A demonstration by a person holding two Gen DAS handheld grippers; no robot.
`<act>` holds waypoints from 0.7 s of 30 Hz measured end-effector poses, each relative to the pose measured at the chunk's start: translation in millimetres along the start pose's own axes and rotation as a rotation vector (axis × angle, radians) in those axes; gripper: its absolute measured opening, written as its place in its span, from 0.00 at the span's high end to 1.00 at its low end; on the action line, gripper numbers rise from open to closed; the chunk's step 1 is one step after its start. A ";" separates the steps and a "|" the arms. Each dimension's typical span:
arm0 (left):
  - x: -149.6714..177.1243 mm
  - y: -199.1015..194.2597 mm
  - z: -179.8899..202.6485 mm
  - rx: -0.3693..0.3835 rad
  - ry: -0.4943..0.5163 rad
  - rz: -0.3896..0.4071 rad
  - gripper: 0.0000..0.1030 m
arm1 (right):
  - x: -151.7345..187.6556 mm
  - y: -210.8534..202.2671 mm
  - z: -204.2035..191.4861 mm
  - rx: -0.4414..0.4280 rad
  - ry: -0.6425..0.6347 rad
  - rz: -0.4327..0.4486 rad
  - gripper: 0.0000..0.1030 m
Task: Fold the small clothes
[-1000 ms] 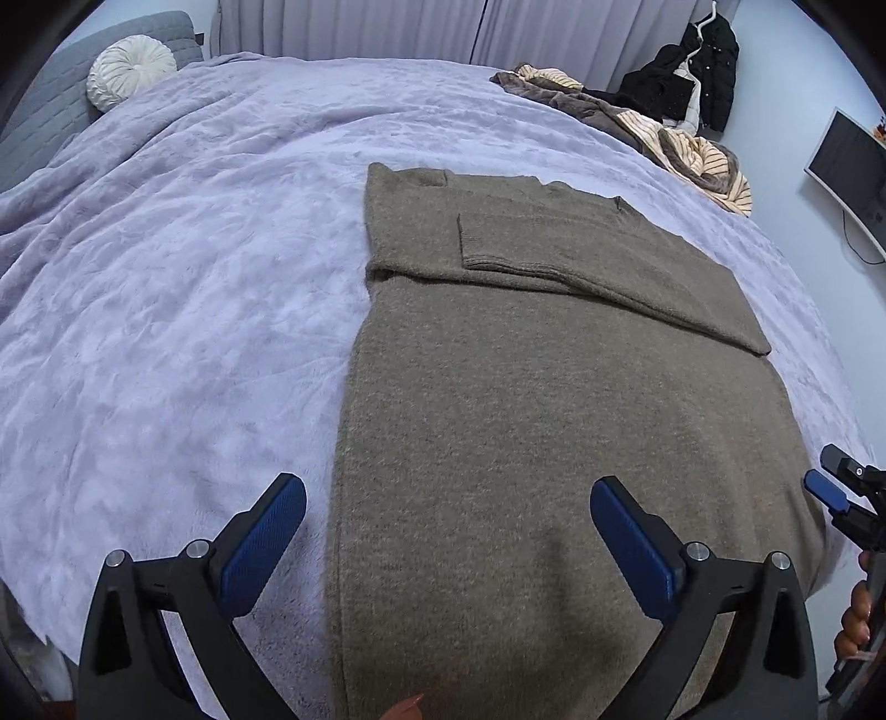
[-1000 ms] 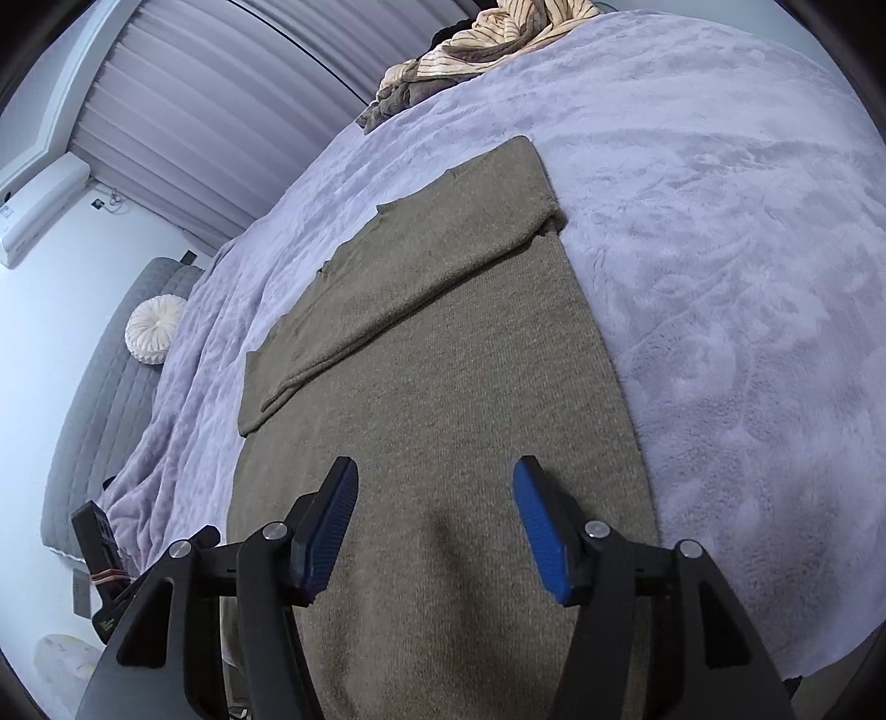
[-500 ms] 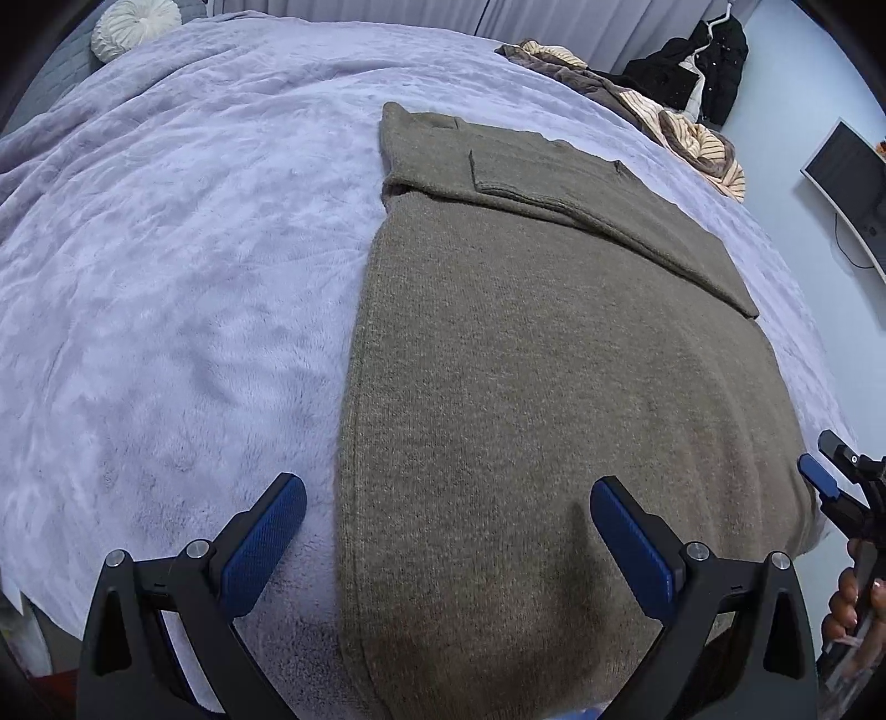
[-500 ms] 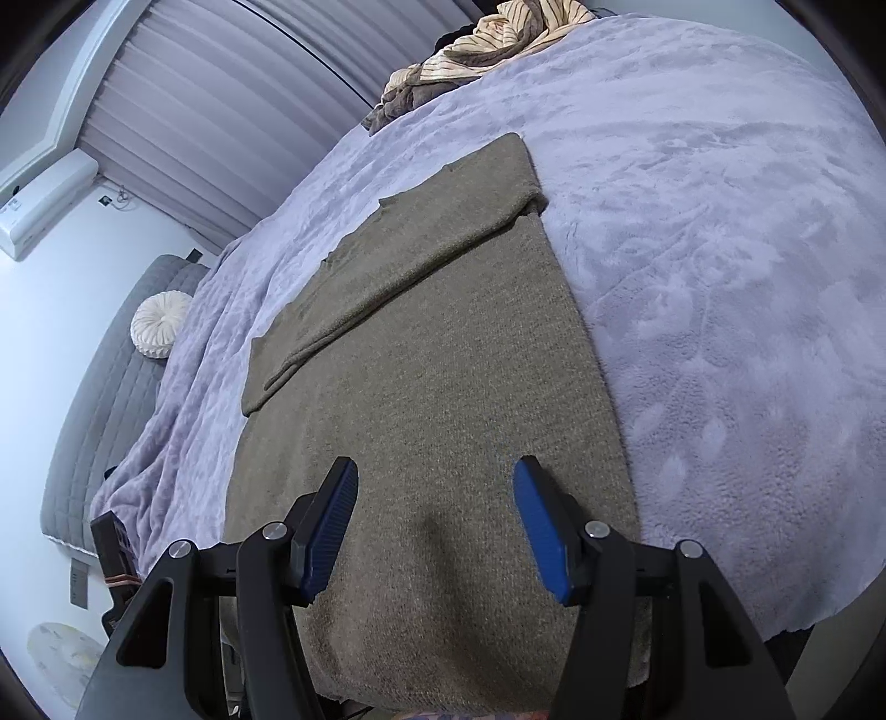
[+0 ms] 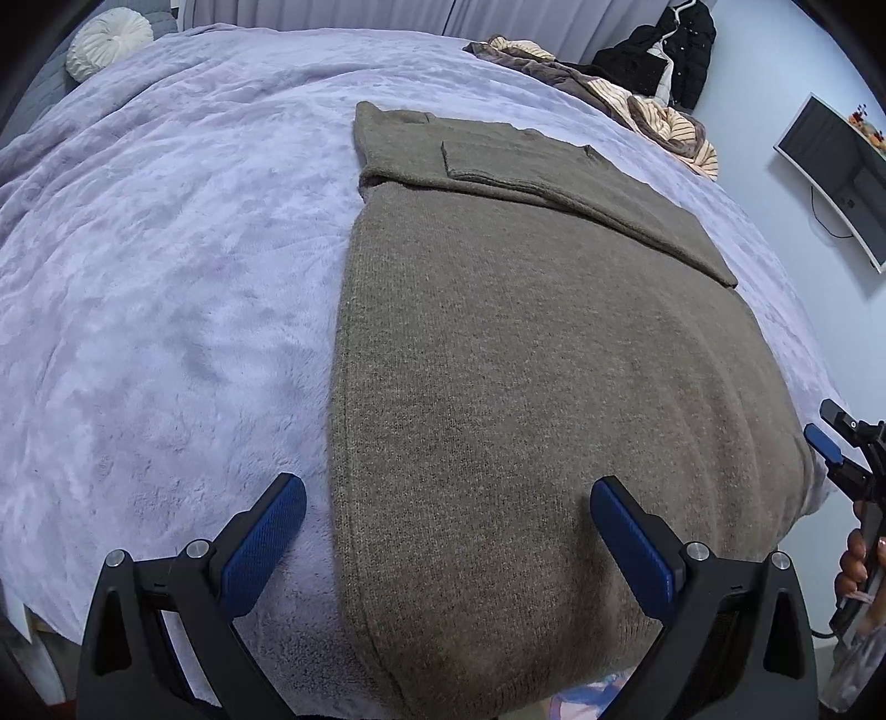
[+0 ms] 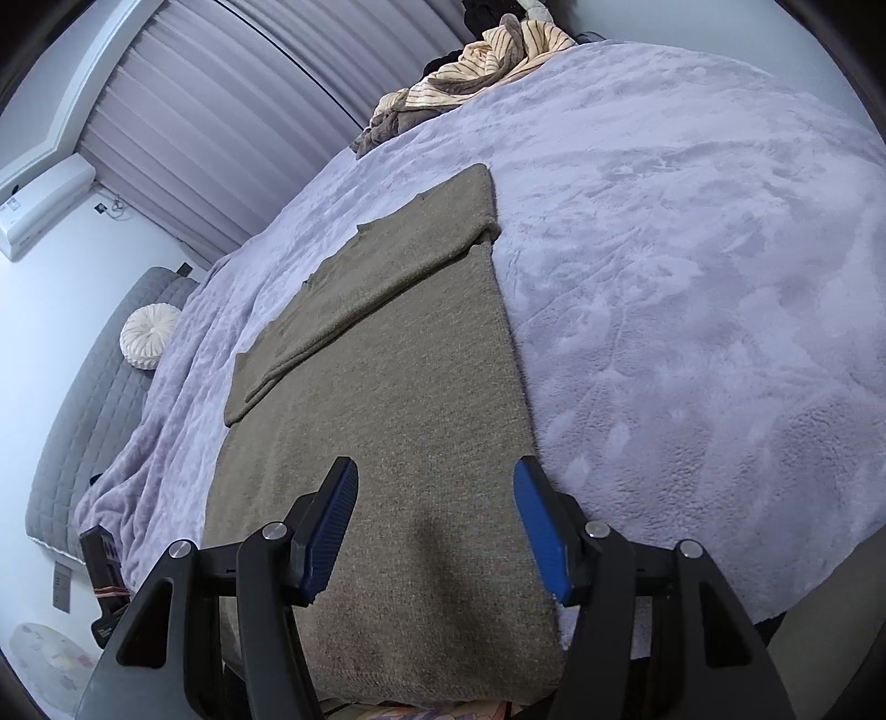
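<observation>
Sweater (image 5: 531, 387): lying flat on the lilac blanket (image 5: 166, 288), sleeves folded across its far end, near hem drooping over the bed's near edge.
Room: bare blanket stretching left and right.
Left gripper (image 5: 448, 548): gaping wide, holding nothing.
Right gripper (image 6: 434, 531): standing open, empty.
Hidden: hem's underside.

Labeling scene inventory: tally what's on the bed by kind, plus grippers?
Olive-brown sweater: 1
Striped clothes heap: 1
Round white cushion: 1
Lavender blanket: 1
Hand-held grippers, left and right: 2
Total: 6
</observation>
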State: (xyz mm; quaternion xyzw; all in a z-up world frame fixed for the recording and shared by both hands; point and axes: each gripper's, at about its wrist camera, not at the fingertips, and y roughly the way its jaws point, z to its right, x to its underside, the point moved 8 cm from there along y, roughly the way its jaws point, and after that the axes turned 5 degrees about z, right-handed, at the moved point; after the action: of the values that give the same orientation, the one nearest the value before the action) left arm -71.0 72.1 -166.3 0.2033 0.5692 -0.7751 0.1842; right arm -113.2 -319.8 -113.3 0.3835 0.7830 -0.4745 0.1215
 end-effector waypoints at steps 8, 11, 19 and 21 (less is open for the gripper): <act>14.2 -6.4 -2.0 0.130 0.018 -0.063 0.00 | 21.4 -13.7 14.9 -0.084 0.004 -0.069 0.39; 21.3 -10.8 0.1 0.194 0.018 -0.088 0.00 | 36.3 -16.6 18.2 -0.135 0.007 -0.119 0.39; 39.7 -23.1 9.1 0.343 0.067 -0.209 0.00 | 72.6 -8.6 28.7 -0.223 0.043 -0.257 0.39; 43.3 -24.0 15.4 0.381 0.081 -0.251 0.00 | 76.1 -4.3 28.9 -0.233 0.048 -0.273 0.39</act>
State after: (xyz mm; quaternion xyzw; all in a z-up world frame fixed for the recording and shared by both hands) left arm -121.8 61.9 -165.5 0.1930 0.4405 -0.8765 0.0215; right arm -172.7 -308.1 -167.7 0.2681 0.8801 -0.3833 0.0811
